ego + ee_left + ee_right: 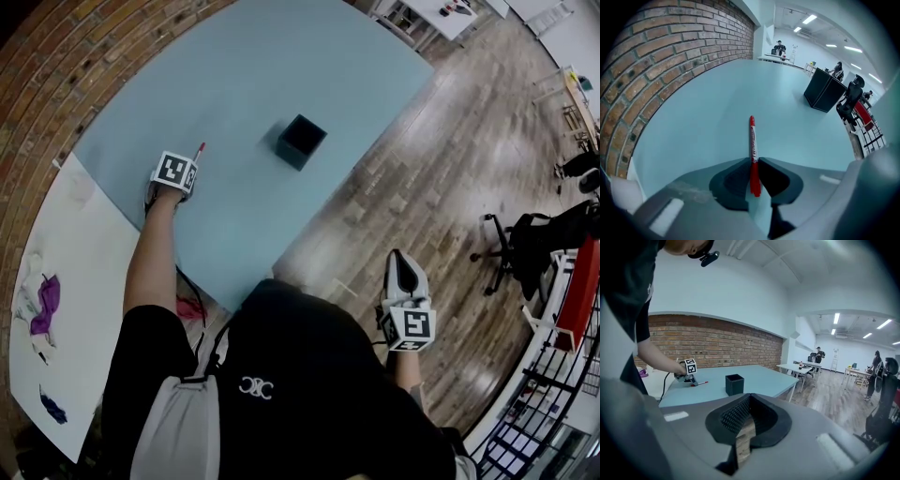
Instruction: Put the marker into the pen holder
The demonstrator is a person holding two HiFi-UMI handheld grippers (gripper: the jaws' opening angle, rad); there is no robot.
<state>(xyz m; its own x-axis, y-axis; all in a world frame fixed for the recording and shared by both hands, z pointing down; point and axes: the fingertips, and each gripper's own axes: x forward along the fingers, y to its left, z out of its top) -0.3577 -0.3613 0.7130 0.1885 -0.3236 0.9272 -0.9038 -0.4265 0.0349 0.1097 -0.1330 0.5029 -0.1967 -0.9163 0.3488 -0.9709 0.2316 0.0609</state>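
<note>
A red marker [752,145] lies flat on the pale blue table [234,56], its tip pointing away from me. My left gripper [753,161] is down on the table at its left side, and its pads press on the marker's rear end. In the head view the marker [198,152] sticks out beyond the left gripper [191,167]. The black square pen holder [301,141] stands upright to the right of it, a short way off, also seen as the pen holder [825,89]. My right gripper [398,258] hangs off the table over the wooden floor, shut and holding nothing.
A brick wall [670,51] runs along the table's left edge. A white sheet [66,281] with purple and blue smears lies near my left arm. An office chair [516,239] and a red rack stand on the floor to the right.
</note>
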